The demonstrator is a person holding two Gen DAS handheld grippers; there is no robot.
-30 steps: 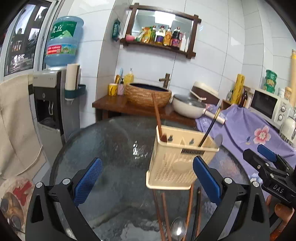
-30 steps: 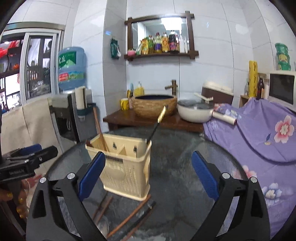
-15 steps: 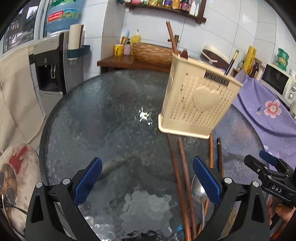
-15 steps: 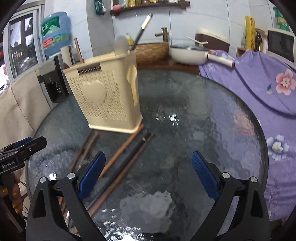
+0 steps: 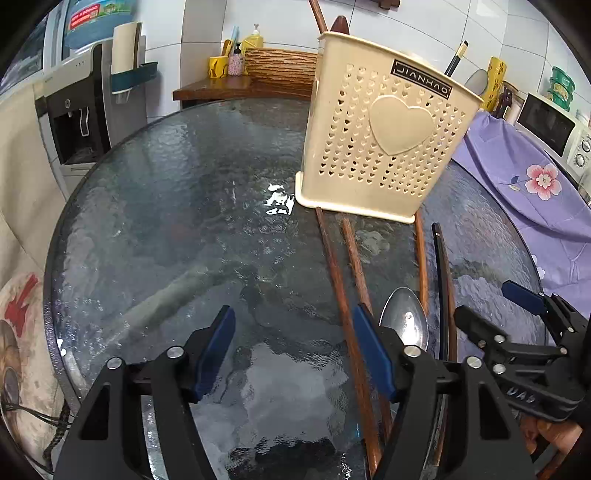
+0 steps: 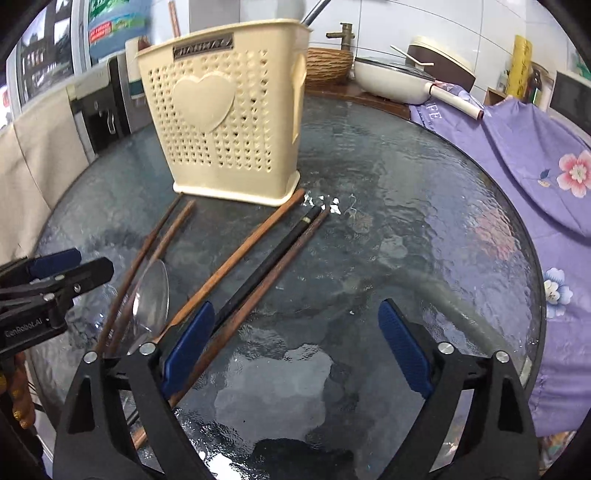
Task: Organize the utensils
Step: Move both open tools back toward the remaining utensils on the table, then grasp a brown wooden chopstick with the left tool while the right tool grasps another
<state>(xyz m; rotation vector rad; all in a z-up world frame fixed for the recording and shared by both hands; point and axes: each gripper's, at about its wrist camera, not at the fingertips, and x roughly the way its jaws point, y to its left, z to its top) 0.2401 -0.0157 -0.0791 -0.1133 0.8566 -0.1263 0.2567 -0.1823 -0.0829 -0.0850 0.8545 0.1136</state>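
Five chopsticks and one spoon lie at 6 o'clock of the one utensil caddy. Both the left gripper and right gripper gape wide, empty, now lower and nearer the glass table than before.

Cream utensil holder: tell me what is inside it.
The cream utensil holder stands on the glass table. Above its rim show a brown wooden stick, a black chopstick with a gold tip and a pale spoon end. The perforated walls hide their lower parts and anything else inside.

You've tipped both claws down toward the tabletop; left claw narrowed a little. Holder looms closer, chopsticks and spoon now near the fingertips.
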